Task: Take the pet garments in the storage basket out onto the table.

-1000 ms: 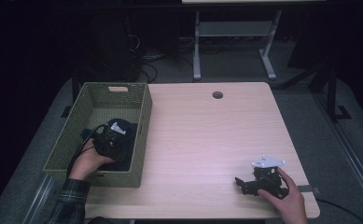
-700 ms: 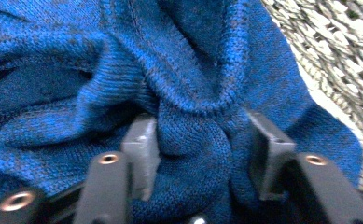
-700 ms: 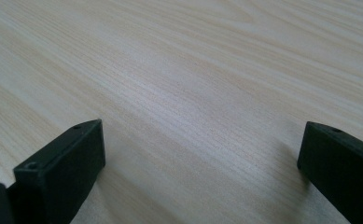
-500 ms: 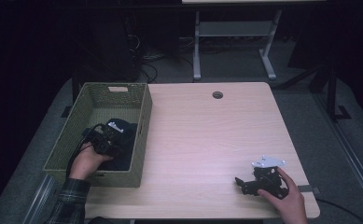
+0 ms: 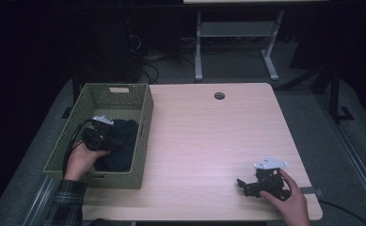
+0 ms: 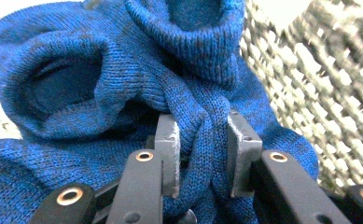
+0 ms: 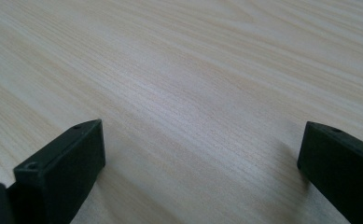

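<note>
Blue sweater [image 6: 123, 79] pinched in left tool [image 6: 200, 149] (in basket [image 5: 96, 101]).

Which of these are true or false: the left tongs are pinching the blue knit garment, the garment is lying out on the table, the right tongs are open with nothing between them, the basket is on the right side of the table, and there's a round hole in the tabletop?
1. The left tongs pinch a fold of the blue knit garment. True.
2. The garment lies on the bare table. False: it is inside the green woven basket.
3. The right tongs are open with nothing between them. True.
4. The basket sits at the table's right side. False: it is at the left side.
5. The table has a round hole. True.
</note>
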